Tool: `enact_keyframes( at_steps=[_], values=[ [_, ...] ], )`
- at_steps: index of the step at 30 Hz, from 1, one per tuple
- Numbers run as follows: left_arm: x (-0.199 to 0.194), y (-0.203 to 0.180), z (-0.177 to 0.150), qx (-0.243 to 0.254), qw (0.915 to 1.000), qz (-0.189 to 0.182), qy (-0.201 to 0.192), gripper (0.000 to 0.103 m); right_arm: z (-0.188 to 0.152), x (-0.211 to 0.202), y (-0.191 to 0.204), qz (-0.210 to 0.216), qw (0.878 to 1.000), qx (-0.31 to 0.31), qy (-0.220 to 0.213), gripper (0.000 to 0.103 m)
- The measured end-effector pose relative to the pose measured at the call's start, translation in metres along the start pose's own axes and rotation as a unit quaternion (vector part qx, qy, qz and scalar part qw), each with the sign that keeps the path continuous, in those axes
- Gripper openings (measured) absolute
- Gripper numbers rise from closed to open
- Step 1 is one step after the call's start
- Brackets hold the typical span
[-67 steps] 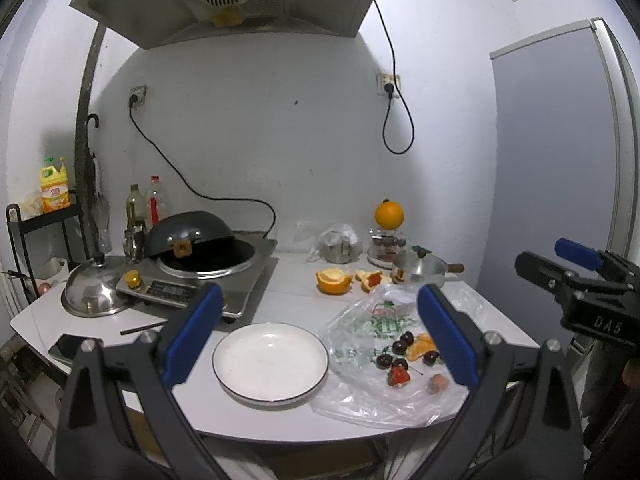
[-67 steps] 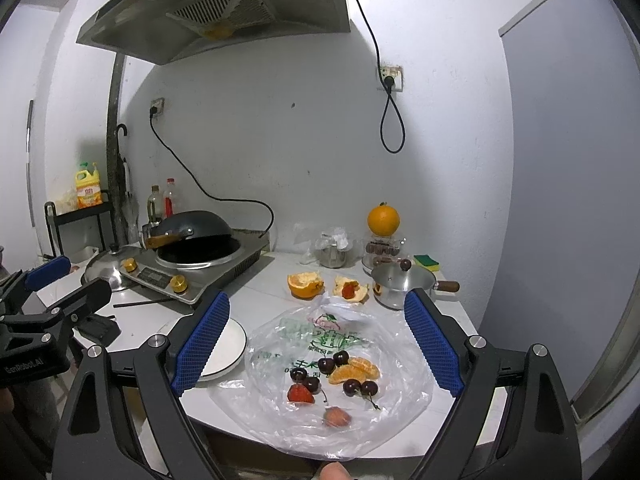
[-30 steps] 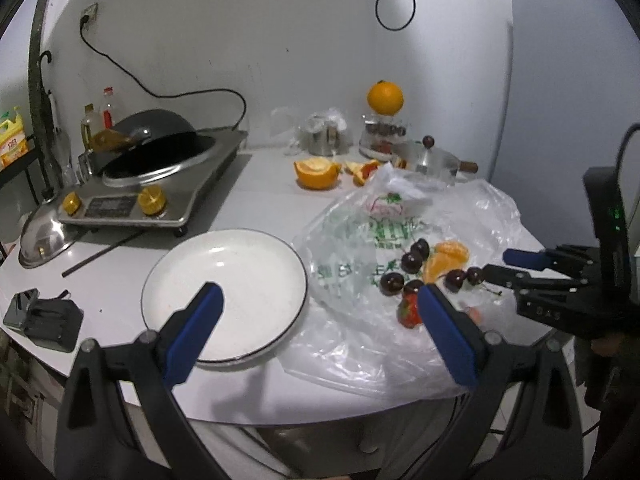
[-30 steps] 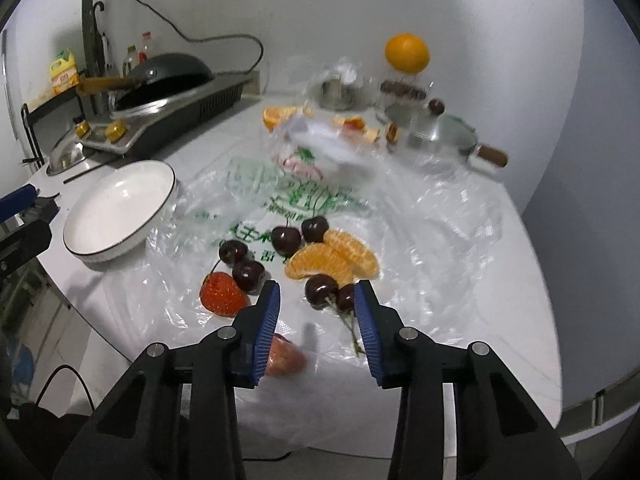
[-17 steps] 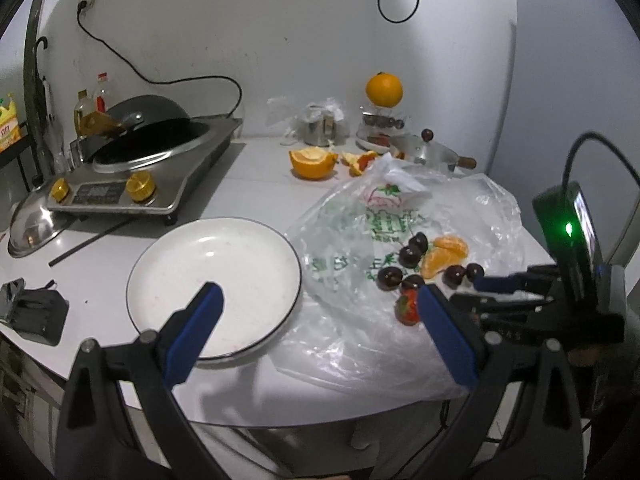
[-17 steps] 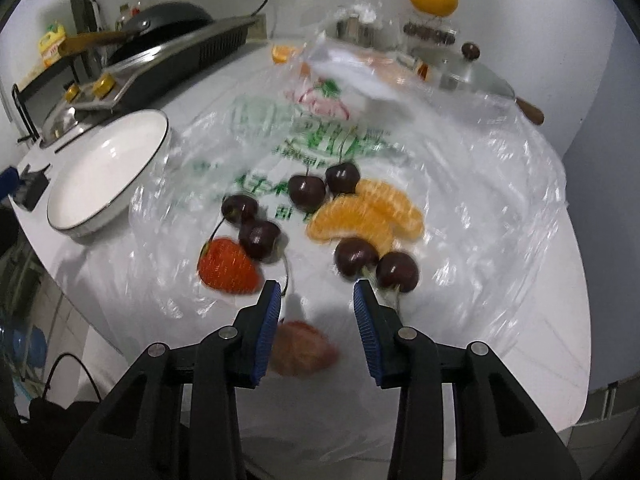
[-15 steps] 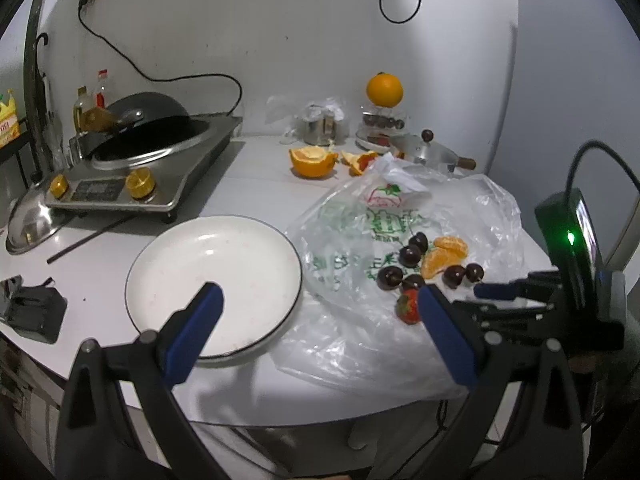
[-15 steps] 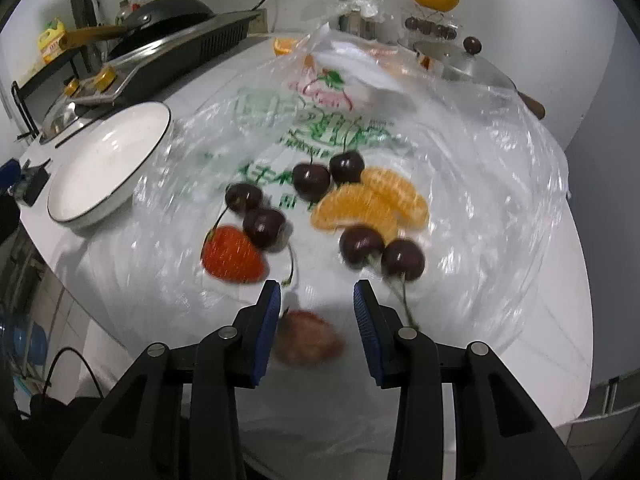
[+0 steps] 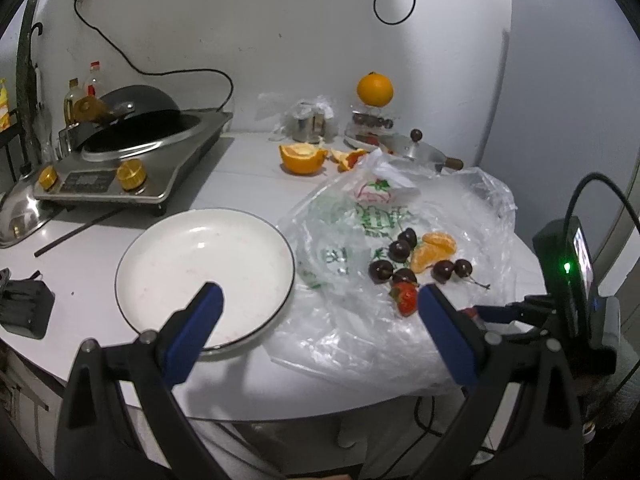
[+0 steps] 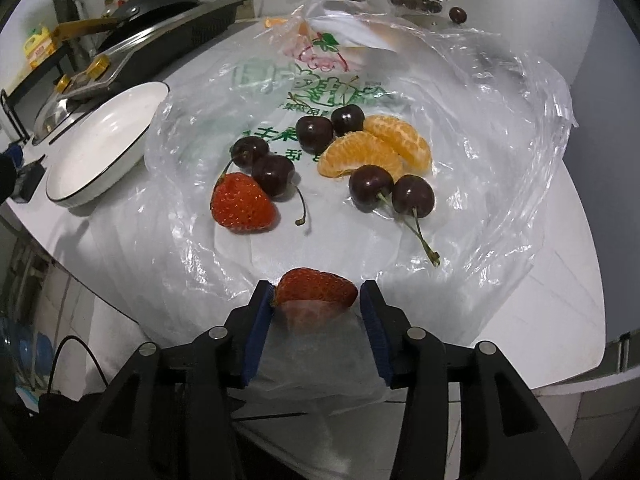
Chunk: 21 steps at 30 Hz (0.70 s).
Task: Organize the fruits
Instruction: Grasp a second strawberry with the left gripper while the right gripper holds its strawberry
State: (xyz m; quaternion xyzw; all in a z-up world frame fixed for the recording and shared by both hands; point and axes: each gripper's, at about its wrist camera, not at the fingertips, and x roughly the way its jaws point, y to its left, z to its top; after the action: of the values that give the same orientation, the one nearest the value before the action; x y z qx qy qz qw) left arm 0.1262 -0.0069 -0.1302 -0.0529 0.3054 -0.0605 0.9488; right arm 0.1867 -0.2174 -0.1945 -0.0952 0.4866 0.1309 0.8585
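Observation:
On a clear plastic bag lie a strawberry, several dark cherries and two orange segments. A second strawberry lies at the bag's near edge, half under the plastic. My right gripper points down at it. Its jaws are opening and stand either side of this strawberry, the left pad at its tip, a small gap on the right. The empty white plate sits left of the bag. My left gripper hangs wide open above the plate's near rim, holding nothing.
An induction cooker with a wok stands at the back left, a steel lid beside it. A half orange, a whole orange and a small lidded pot stand at the back. A black box lies near the table's left edge.
My right gripper has sunk towards the near strawberry, and its jaws have widened and now straddle it. The left gripper has hardly moved.

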Motion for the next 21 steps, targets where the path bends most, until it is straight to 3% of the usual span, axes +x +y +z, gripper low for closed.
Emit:
enact_keyframes(
  at_steps=[4,7,11,21],
  values=[
    [0.003,-0.006,0.001,0.011,0.9999,0.005,0.003,0.099,0.001,0.002,-0.005,0.013,1.0,0.006,-0.012,0.047],
    [0.008,-0.013,0.002,0.024,0.9996,0.012,0.008,0.099,0.0,0.0,-0.008,0.034,0.999,0.009,-0.023,0.04],
    [0.022,-0.029,0.005,0.049,0.9985,0.019,0.017,0.099,0.002,-0.012,-0.016,0.054,0.997,0.012,-0.059,0.039],
    [0.062,-0.074,0.017,0.103,0.9946,-0.005,0.011,0.098,0.018,-0.016,-0.043,0.082,0.99,0.013,-0.112,0.039]
  ],
)
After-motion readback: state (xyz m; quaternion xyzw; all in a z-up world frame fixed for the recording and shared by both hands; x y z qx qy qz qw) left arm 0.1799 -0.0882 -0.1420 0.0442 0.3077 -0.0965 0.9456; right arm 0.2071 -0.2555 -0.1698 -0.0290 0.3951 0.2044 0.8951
